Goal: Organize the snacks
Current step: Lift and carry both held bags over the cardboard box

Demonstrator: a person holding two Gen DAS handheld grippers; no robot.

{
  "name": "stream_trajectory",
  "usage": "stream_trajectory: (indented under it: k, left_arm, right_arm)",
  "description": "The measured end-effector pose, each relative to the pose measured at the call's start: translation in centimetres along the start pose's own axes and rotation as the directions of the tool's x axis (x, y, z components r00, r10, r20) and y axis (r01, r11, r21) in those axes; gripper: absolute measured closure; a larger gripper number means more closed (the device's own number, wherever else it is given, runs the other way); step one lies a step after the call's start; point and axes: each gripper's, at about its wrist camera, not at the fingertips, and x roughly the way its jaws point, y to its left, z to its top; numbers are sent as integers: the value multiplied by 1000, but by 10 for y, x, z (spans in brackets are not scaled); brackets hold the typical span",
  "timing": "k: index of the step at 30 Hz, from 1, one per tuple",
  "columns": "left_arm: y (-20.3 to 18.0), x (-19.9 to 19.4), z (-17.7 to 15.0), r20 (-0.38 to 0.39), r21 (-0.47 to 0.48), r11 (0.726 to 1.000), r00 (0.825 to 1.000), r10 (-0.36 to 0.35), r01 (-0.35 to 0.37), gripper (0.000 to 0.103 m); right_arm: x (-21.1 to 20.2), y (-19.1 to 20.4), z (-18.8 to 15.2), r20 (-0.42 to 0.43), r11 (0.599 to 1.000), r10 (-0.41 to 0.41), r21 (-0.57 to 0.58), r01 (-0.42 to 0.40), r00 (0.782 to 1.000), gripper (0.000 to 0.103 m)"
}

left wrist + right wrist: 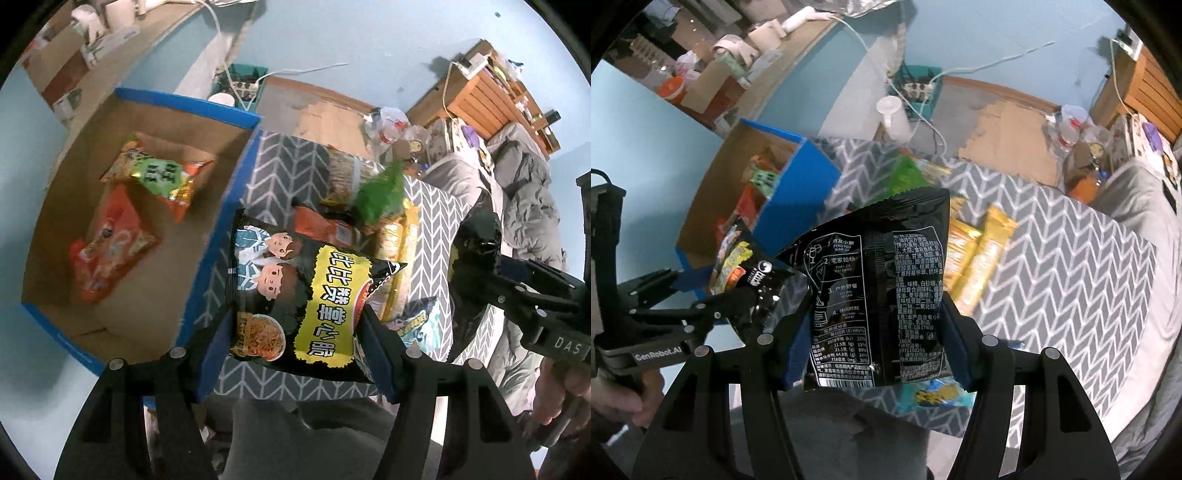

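**Two black packets held, box waiting**

Between my left fingers [299, 354] a black noodle packet [295, 291] is pinched by its sides; my right fingers [873, 343] clamp another black packet [882, 295] likewise. Both look light, crinkly, slippery, probably brittle inside, so edge grips suit. Beyond, gold sachets [979, 258] lie on the chevron-cloth surface [1071, 266]; the blue cardboard box [236, 177] stands farther left.

Pale blue walls [979, 33] ring the room, with a wooden skirting board [997, 90] at the foot of one. A grey chevron cloth [1071, 258] covers the low surface. Flattened cardboard [1008, 140] lies on the floor beyond it, and a slatted wooden shelf [480, 96] stands cluttered, white cables trailing.
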Motion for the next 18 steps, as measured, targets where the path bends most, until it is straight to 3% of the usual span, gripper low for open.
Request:
stream_trajectory:
  k: [18]
  left_arm:
    - [98, -30, 3, 52, -160, 987, 998, 28, -19, 35]
  right_arm:
    - [30, 93, 50, -18, 987, 59, -150, -61, 998, 41]
